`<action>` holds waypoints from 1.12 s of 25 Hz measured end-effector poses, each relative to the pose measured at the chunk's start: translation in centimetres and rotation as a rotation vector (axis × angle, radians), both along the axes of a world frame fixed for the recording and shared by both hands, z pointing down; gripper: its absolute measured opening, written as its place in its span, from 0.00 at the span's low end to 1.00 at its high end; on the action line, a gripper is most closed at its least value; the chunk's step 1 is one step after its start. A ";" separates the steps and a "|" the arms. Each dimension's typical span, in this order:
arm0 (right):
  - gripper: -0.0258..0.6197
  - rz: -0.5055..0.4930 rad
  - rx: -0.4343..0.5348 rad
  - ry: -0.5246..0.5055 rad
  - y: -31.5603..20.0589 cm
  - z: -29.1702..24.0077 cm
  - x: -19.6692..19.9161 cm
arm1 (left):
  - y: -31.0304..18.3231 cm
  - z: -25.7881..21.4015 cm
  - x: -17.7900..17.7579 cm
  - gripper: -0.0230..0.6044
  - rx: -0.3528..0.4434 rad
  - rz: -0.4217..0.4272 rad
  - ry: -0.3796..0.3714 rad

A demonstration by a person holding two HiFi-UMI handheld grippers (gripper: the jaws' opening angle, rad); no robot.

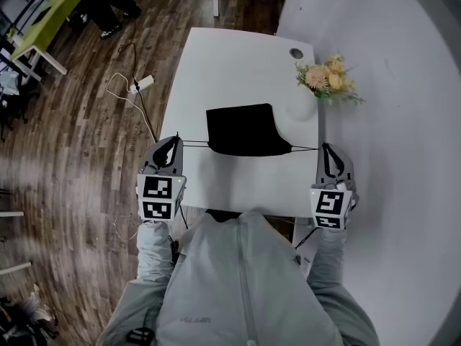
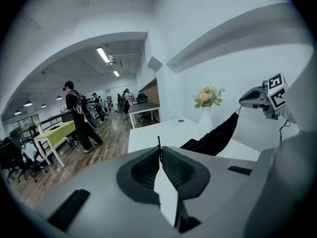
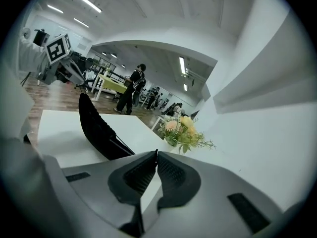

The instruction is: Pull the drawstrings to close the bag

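bag (image 1: 245, 130): on worktop (image 1: 230, 63), between jaws; drawstrings (image 1: 193, 143) taut
left gripper (image 1: 175, 141); right gripper (image 1: 328, 148): jaws clamped on drawstrings
head view alone: both grips together

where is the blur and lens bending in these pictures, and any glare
Head view: wood floor smears at the left edge; the bag is a flat black patch. Left gripper view: dark round border, ceiling lights glare. Right gripper view: same border, straight lines bow, flowers slightly soft.
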State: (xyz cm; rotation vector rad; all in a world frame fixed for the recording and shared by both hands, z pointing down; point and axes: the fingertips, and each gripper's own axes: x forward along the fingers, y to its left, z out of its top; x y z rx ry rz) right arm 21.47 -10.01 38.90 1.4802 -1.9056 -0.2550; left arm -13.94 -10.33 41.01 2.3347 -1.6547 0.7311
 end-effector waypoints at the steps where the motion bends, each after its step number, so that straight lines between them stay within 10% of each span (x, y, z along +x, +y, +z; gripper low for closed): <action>1: 0.09 0.003 -0.005 0.013 0.1 0.2 0.3 | 0.0 0.2 -0.1 0.10 -0.003 -0.002 -0.004; 28: 0.09 0.084 -0.011 0.061 1.1 1.6 4.4 | 0.9 2.5 -3.6 0.10 -0.053 -0.080 -0.104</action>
